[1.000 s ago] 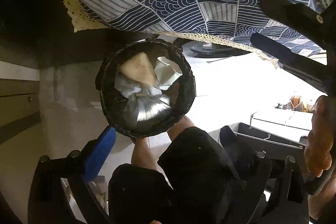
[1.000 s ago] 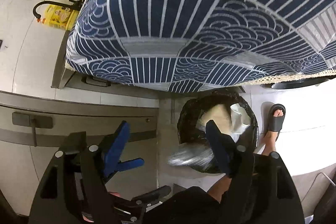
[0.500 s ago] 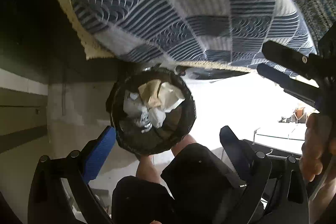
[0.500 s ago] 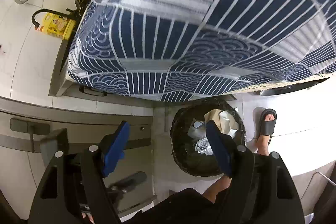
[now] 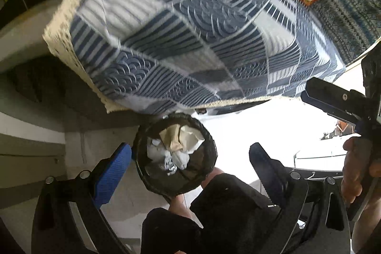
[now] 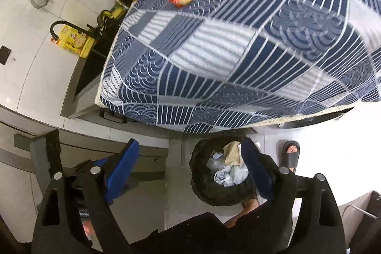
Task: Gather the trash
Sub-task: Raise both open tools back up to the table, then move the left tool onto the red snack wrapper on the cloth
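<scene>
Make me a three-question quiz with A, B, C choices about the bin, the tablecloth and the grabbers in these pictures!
1. Where is the trash bin?
A. On the table
B. On the floor by the table's edge
C. In the sink

2. What colours is the tablecloth?
A. Blue and white
B. Red and yellow
C. Plain green

3. What is between the right gripper fingers?
A. A bottle
B. A paper ball
C. Nothing

Answers:
1 B: it stands below the cloth's hanging edge.
2 A: blue patches with white stripes and waves.
3 C: its jaws are opening with nothing between; the crumpled trash lies in the bin.
</scene>
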The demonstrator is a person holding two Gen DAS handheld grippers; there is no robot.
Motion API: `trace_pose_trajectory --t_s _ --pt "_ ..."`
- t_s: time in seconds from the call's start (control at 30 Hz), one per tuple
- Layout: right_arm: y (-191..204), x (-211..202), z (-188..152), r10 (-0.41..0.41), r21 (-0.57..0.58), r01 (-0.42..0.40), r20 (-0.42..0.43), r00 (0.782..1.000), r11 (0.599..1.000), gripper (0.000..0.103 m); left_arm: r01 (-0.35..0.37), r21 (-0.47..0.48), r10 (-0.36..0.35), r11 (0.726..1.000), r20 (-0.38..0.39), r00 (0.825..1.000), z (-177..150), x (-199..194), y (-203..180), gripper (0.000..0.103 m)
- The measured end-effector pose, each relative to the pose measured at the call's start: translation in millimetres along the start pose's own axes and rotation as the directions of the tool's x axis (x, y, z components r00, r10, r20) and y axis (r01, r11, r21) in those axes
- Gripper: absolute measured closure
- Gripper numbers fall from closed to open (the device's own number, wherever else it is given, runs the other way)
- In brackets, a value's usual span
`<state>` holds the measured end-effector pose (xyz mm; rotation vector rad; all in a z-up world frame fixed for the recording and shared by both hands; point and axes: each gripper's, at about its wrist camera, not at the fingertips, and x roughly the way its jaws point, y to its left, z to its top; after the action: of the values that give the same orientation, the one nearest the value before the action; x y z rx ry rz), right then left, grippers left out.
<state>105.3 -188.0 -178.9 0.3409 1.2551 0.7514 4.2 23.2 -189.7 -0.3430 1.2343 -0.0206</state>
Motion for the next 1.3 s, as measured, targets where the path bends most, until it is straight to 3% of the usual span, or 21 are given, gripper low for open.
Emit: trace_pose_trajectory --t_s 0.23,0.27,0.73,1.1,1.3 --pt "3 -27 9 -0.021 0.010 0.020 0.083 0.996 1.000 0.016 0.007 0.031 -0.009 1.000 0.063 0.998 21 -27 -8 0.007" --pt "2 -32 12 -0.017 0.021 0.015 0.101 0.995 1.000 0.011 0.012 0.039 -0.015 0.999 0.072 0.997 24 -30 -11 0.007" --pt "-2 -83 63 -0.023 0.008 0.022 0.247 0.969 1.000 0.005 0.043 0.150 -0.070 0.988 0.186 0.980 104 -67 -61 0.007" --pt "-35 -93 119 -0.014 -0.013 0.018 0.250 0.968 1.000 0.005 0.017 0.098 -0.034 0.995 0.177 0.984 174 -40 -91 0.007" --pt "-55 -90 147 -0.006 -0.047 0.018 0.235 0.972 0.999 0.005 -0.028 0.016 0.025 0.999 0.139 0.990 216 -7 -96 0.007"
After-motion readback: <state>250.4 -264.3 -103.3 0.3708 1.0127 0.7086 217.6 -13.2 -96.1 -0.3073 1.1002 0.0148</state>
